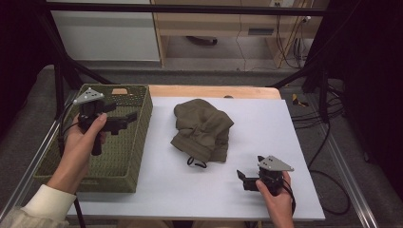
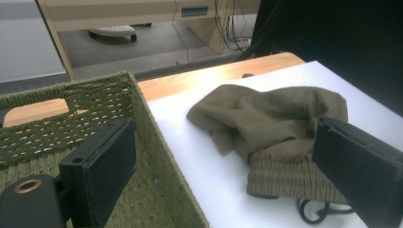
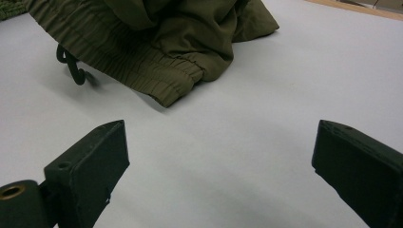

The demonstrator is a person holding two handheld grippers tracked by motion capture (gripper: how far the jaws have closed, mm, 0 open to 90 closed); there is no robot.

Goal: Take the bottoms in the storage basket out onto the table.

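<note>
A crumpled olive-green garment [image 1: 202,128] with an elastic waistband and a black drawstring [image 1: 196,163] lies in the middle of the white mat [image 1: 266,128]. A green woven basket [image 1: 138,142] stands at the left. My left gripper [image 1: 124,114] hovers over the basket, open and holding nothing, jaws pointing right toward the garment [image 2: 280,114]. In the left gripper view the basket wall [image 2: 95,90] sits behind the left jaw. My right gripper [image 1: 249,170] rests low at the mat's near right, open and holding nothing. Ahead of its jaws lie the garment's waistband [image 3: 157,28] and drawstring [image 3: 71,64].
The white mat covers a wooden table whose bare edge [image 1: 214,91] shows at the back. Black frame bars [image 1: 59,80] rise behind the basket. Cables [image 1: 328,123] run on the floor at the right. Bare mat lies between the garment and my right gripper.
</note>
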